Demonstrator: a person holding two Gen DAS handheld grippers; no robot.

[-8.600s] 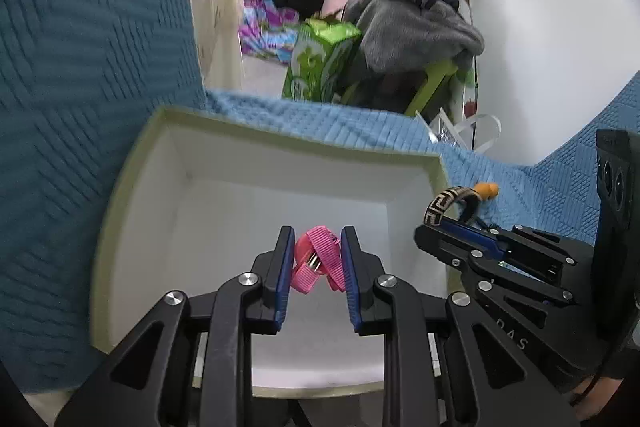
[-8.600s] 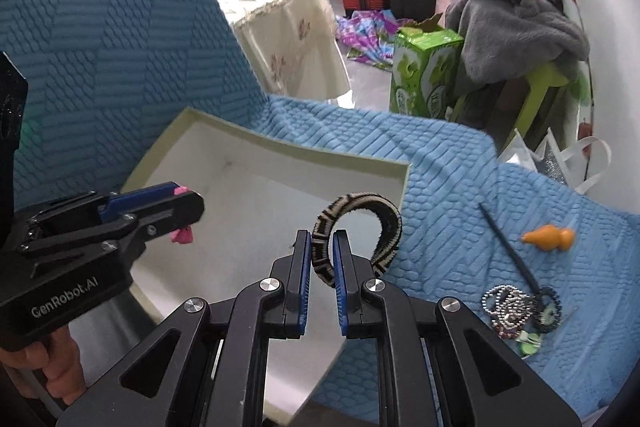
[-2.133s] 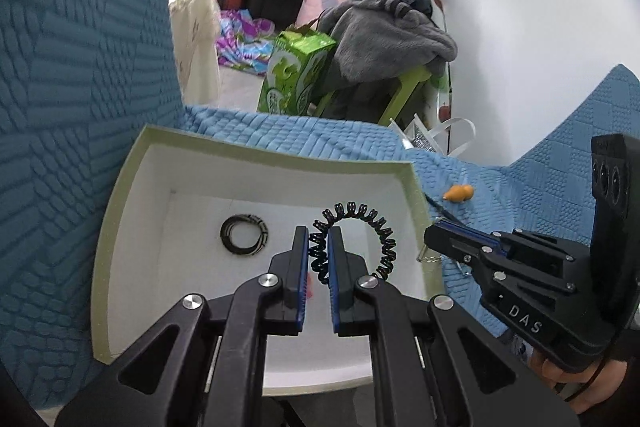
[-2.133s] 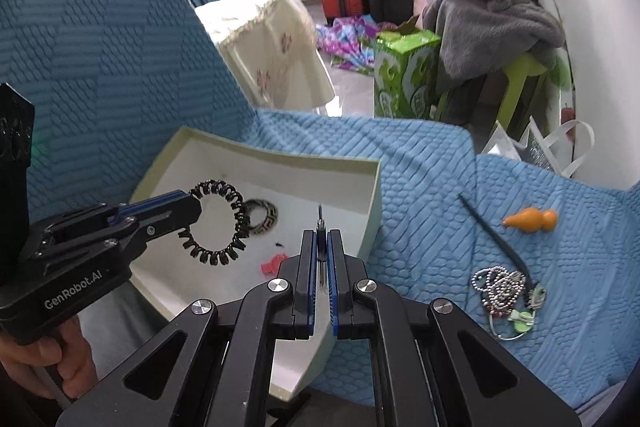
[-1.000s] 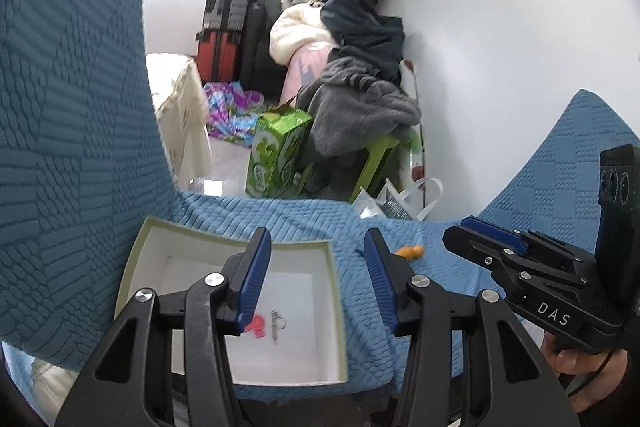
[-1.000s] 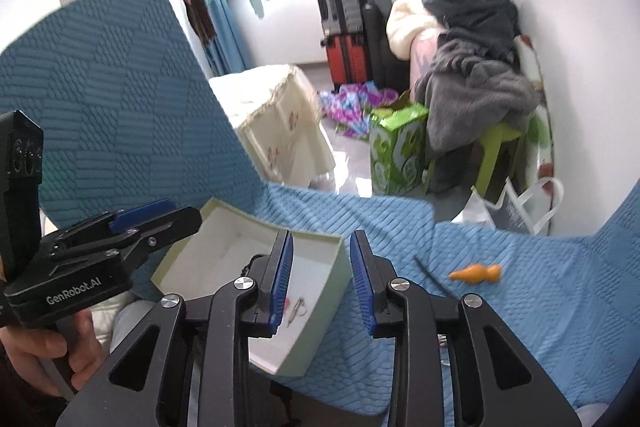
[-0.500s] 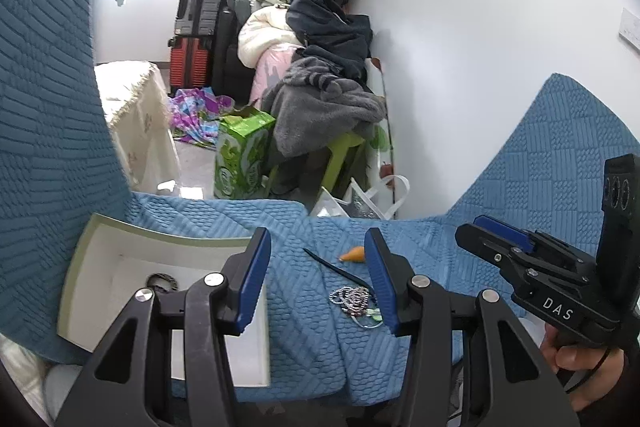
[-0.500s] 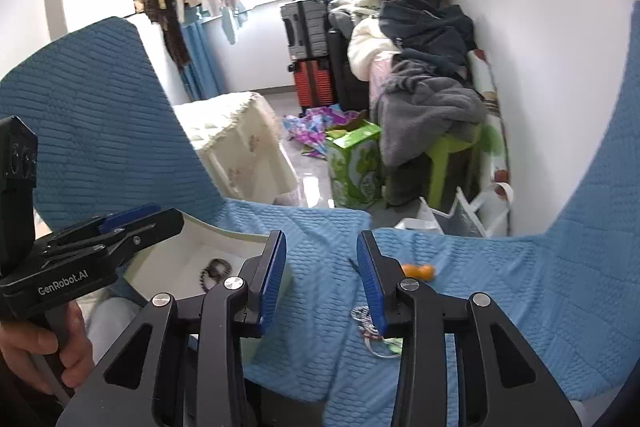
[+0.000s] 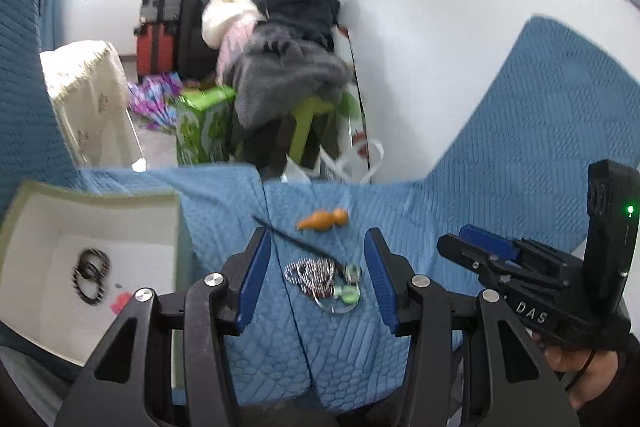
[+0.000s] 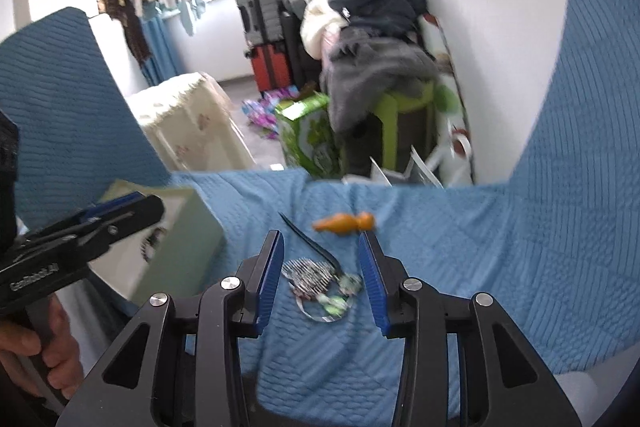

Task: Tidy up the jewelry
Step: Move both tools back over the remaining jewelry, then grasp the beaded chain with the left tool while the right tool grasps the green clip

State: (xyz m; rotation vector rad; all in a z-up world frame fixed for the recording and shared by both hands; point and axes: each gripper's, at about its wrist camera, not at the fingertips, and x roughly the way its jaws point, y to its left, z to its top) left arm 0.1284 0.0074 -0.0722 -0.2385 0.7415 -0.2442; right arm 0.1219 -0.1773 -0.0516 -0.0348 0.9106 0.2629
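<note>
Hovering my left gripper and right gripper, both spread, at twelve o'clock the bead tangle on blue quilt.

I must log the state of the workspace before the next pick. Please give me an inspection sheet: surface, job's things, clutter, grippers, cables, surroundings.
Surface: blue quilted cover, creased.
Job's things: box holds black rings and a pink piece; bead pile, black stick and orange gourd lie on the cover.
Clutter: nothing seen on the cover beyond these.
Grippers: left gripper and right gripper both open, empty, above the bead pile.
Cables: one at the right hand.
Surroundings: clothes heap, suitcases, green carton.
</note>
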